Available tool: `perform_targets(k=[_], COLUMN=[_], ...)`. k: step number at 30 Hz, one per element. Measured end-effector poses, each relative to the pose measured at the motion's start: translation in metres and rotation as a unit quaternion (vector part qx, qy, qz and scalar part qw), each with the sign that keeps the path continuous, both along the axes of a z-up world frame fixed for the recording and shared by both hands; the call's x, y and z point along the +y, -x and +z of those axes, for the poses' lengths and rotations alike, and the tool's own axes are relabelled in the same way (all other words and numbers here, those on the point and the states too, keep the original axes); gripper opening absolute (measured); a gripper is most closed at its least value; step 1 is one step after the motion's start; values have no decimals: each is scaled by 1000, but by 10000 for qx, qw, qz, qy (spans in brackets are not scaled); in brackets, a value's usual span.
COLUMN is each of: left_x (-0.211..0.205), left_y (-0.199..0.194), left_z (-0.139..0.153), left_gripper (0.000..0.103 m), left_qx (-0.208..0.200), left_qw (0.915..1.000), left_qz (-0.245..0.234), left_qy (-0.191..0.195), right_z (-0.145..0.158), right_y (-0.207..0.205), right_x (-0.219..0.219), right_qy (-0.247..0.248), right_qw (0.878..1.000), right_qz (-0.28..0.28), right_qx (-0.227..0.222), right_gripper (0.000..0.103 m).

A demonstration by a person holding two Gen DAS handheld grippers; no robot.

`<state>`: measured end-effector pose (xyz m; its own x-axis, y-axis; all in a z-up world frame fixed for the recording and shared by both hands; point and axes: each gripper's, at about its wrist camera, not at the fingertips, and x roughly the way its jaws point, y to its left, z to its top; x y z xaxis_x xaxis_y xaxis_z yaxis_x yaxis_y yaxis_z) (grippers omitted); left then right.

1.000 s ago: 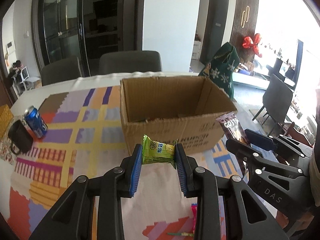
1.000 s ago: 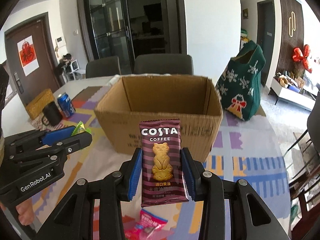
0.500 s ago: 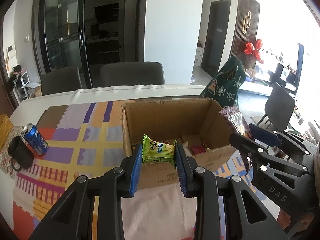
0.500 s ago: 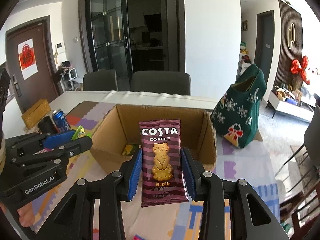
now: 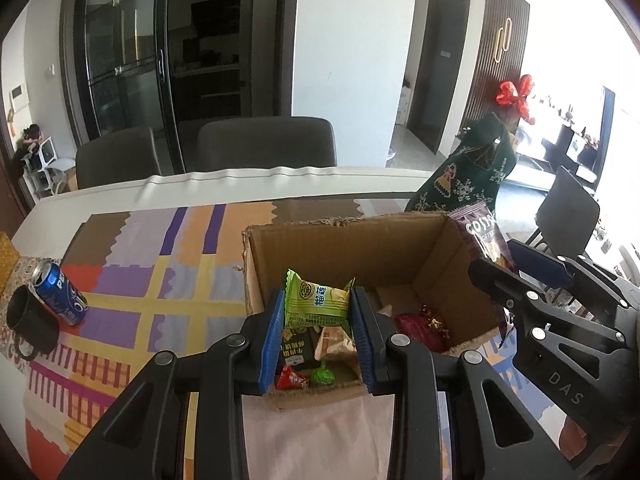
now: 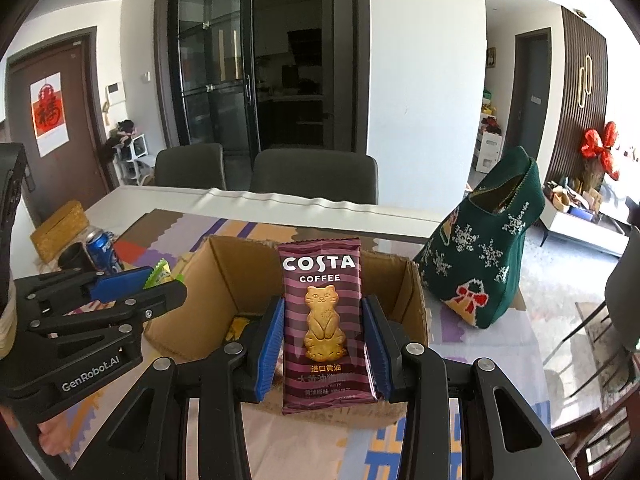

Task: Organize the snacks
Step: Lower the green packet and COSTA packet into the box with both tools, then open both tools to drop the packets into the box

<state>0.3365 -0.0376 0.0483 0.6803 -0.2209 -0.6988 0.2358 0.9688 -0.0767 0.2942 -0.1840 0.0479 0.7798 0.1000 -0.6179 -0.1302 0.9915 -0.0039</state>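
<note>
An open cardboard box (image 5: pixel 344 240) (image 6: pixel 224 280) stands on the patterned tablecloth, with several wrapped snacks (image 5: pixel 416 326) lying on its floor. My left gripper (image 5: pixel 318 304) is shut on a green snack packet (image 5: pixel 316 300) and hangs over the box's near left part. My right gripper (image 6: pixel 324 320) is shut on a maroon Costa Coffee biscuit packet (image 6: pixel 322 312), held upright above the box's near edge. Seen from the left wrist, the right gripper (image 5: pixel 516 264) with the Costa packet (image 5: pixel 478 232) is by the box's right wall. The right wrist view has the left gripper (image 6: pixel 160 280) at the box's left wall.
A blue Pepsi can (image 5: pixel 60 294) (image 6: pixel 104 250) and a black mug (image 5: pixel 28 322) stand at the table's left side. A green knitted Christmas bag (image 6: pixel 492 256) (image 5: pixel 464 180) sits right of the box. Grey chairs (image 5: pixel 264 142) line the far edge. A woven yellow box (image 6: pixel 60 226) sits far left.
Both grippers moved forward and rose, from in front of the box to above its opening. The box's inside and the snacks in it came into view. Both grips stayed the same.
</note>
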Motion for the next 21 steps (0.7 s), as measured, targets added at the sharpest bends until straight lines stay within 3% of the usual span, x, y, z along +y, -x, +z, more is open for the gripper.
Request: perform_targets(k=[3,5,7,21], left_x=[-2,-1,1,3], left_y=[-10,-12,-9,68], left_z=[0,0,1,2], left_gripper=[36,46,57,60], left_qx=[41,3,-48,-333], left_qw=[10000,9998,9997,9989], left_qz=[12,132,181,-55], left_qy=[-63,-150,-168,-323], right_z=[-3,-3,-4,-14], right_y=[-10,-15,-17,42], right_x=[0,-1,-4,-14], right_qy=[-12,-58,-83,-389], right_qw=[10000,10000,9999,9990], right_qz=[1,-16,-72,-124], right_qx=[53,43,51,195], right_gripper=[40,43,57,59])
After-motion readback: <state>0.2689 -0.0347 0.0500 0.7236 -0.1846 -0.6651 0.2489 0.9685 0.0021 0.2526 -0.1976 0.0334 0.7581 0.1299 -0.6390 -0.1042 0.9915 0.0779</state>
